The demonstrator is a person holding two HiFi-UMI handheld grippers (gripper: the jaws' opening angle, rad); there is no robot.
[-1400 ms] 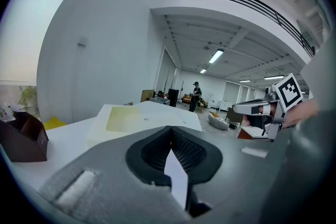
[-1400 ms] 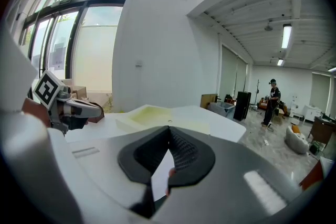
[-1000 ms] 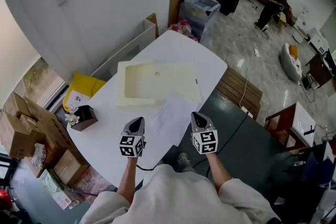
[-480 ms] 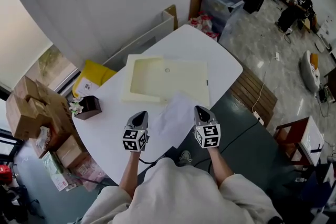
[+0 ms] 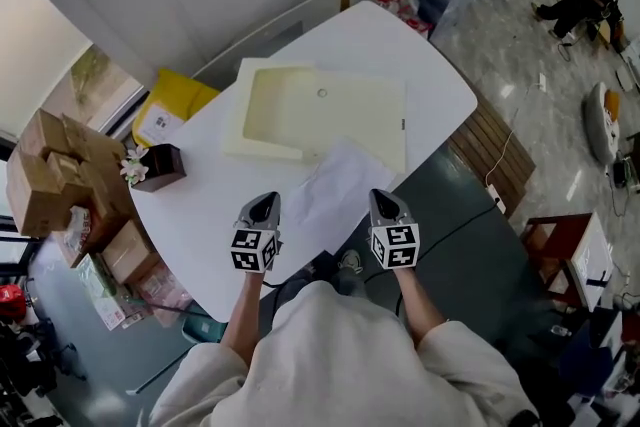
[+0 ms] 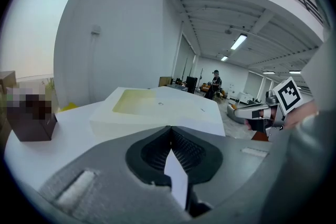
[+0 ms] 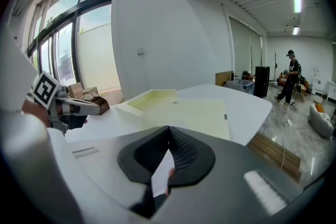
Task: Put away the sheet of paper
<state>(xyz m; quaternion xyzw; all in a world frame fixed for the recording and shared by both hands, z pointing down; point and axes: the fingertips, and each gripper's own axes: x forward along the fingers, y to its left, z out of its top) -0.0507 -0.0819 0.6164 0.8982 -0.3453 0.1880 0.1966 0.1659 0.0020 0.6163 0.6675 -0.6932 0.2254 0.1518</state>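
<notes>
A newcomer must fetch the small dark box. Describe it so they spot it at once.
Find the white table, then its left edge, left of the cream tray. The dark brown box sits there with pale flowers at one end, the only dark thing resting on the tabletop.

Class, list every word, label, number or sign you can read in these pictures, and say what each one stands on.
No words or numbers can be read in any view.
Yellow package: the print on its white label is too small to read.
Cubes on the left gripper and right gripper: square black-and-white markers, no letters.
</notes>
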